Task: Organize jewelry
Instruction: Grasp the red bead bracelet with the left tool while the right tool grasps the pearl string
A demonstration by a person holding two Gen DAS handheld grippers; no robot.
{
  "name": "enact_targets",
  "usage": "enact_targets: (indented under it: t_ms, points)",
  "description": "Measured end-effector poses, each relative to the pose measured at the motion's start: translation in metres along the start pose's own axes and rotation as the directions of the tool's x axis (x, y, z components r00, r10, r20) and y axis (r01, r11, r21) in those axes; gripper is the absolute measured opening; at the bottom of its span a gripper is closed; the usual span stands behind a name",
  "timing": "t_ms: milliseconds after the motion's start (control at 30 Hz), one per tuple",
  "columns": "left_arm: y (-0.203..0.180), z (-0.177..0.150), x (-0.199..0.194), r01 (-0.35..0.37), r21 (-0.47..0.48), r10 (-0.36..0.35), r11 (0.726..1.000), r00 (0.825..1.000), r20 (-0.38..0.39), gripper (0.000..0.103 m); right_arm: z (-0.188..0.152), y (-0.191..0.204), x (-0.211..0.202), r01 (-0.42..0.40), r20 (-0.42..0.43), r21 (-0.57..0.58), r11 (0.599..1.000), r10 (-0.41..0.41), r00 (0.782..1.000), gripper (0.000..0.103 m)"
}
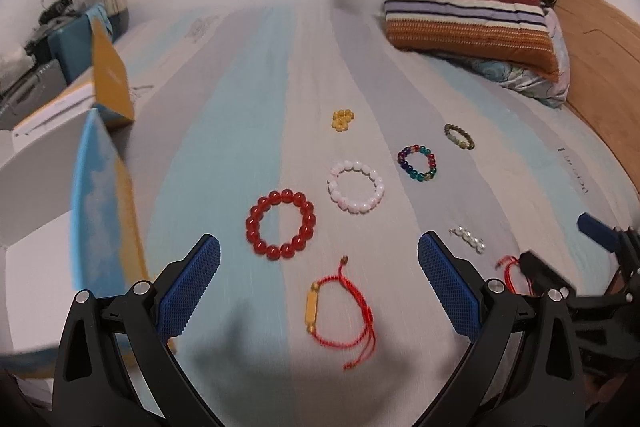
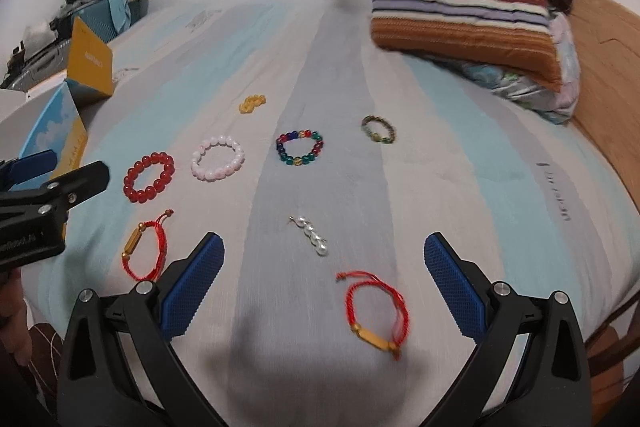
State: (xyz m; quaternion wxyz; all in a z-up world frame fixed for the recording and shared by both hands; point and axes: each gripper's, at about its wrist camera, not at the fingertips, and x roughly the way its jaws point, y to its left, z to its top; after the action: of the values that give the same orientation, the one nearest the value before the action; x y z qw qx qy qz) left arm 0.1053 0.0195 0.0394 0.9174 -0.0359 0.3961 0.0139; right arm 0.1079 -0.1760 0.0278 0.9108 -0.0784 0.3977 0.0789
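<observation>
Bracelets lie spread on a striped bedsheet. My left gripper point(image 1: 320, 261) is open just above a red cord bracelet with a gold tube point(image 1: 340, 307). Beyond it lie a red bead bracelet point(image 1: 282, 225), a pink bead bracelet point(image 1: 355, 185), a multicoloured bead bracelet point(image 1: 418, 163), an olive bead bracelet point(image 1: 459, 136) and a yellow bead cluster point(image 1: 343, 119). My right gripper point(image 2: 324, 261) is open and empty. A second red cord bracelet point(image 2: 376, 311) lies between its fingers, with a pearl strand point(image 2: 312, 237) just beyond.
An open blue and yellow cardboard box point(image 1: 100, 187) stands at the bed's left edge. Stacked striped pillows point(image 1: 468, 11) with a brown fur throw sit at the far right, against a wooden bed frame point(image 1: 600, 39). A cluttered side table is at the far left.
</observation>
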Motion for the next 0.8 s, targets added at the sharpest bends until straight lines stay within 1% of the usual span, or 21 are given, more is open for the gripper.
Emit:
enact_targets:
  t_ms: [100, 200, 367, 600, 633, 700, 733, 800]
  points:
    - [0.003, 0.012, 0.029, -0.02, 0.005, 0.02, 1.0, 0.998, -0.056, 0.097, 0.01, 0.004, 0.024, -0.015, -0.048, -0.005, 1.0, 0.014, 0.999, 0.096]
    - [0.007, 0.016, 0.054, -0.024, 0.009, 0.024, 1.0, 0.996, -0.087, 0.097, 0.015, 0.006, 0.045, -0.024, -0.074, -0.009, 1.0, 0.023, 0.997, 0.096]
    - [0.018, 0.012, 0.089, -0.051, 0.002, 0.051, 0.999, 0.991, -0.123, 0.097, 0.009, 0.005, 0.076, -0.056, -0.117, -0.003, 0.998, 0.055, 0.992, 0.096]
    - [0.032, 0.005, 0.123, -0.052, -0.013, 0.049, 0.999, 0.983, -0.177, 0.097, 0.0, 0.002, 0.104, -0.05, -0.165, 0.015, 0.999, 0.052, 0.985, 0.096]
    - [0.032, 0.003, 0.127, -0.053, -0.005, 0.051, 0.999, 0.982, -0.183, 0.097, -0.001, 0.001, 0.107, -0.047, -0.17, 0.019, 0.999, 0.049, 0.984, 0.091]
    - [0.033, 0.0, 0.133, -0.05, 0.004, 0.049, 0.999, 0.98, -0.193, 0.096, -0.004, 0.0, 0.112, -0.044, -0.181, 0.023, 0.999, 0.048, 0.982, 0.086]
    - [0.033, -0.001, 0.134, -0.048, 0.011, 0.049, 0.999, 0.981, -0.186, 0.096, -0.005, -0.001, 0.115, -0.044, -0.188, 0.025, 0.999, 0.047, 0.981, 0.081]
    - [0.033, -0.002, 0.133, -0.047, 0.015, 0.049, 0.999, 0.983, -0.178, 0.093, -0.006, -0.002, 0.116, -0.053, -0.193, 0.032, 0.998, 0.059, 0.98, 0.077]
